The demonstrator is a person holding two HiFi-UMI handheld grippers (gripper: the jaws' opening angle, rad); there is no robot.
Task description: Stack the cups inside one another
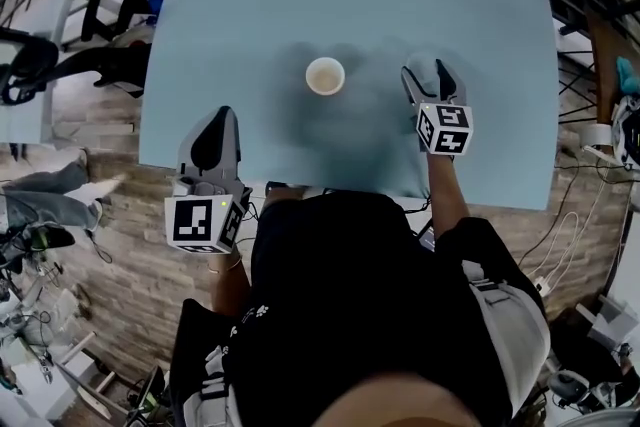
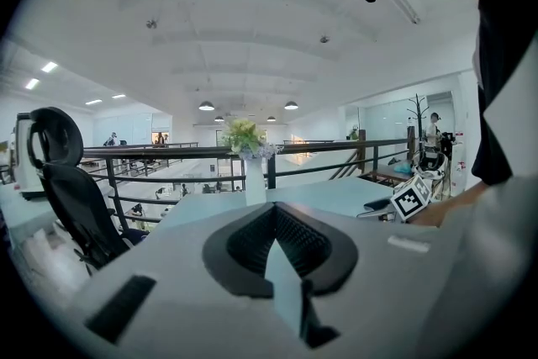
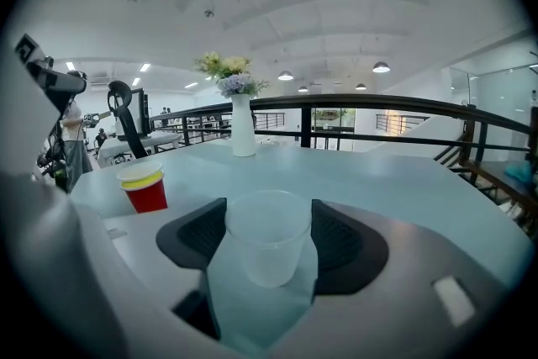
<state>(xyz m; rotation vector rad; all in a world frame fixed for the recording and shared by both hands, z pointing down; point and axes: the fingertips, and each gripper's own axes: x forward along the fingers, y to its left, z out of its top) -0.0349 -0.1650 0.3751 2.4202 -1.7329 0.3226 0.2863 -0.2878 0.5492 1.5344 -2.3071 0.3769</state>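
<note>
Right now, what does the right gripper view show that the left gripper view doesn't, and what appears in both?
Only the right gripper view: a clear cup upright between its jaws, rim touching both, and a red cup with yellow and white rims nested inside. Only the left gripper view: the left gripper closed and empty, a black office chair, and the other gripper's marker cube. Both: the white vase of flowers, the pale blue table and the dark railing.

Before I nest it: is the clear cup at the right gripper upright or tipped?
Upright: the clear cup stands with its open rim up between the right gripper's fingers.
</note>
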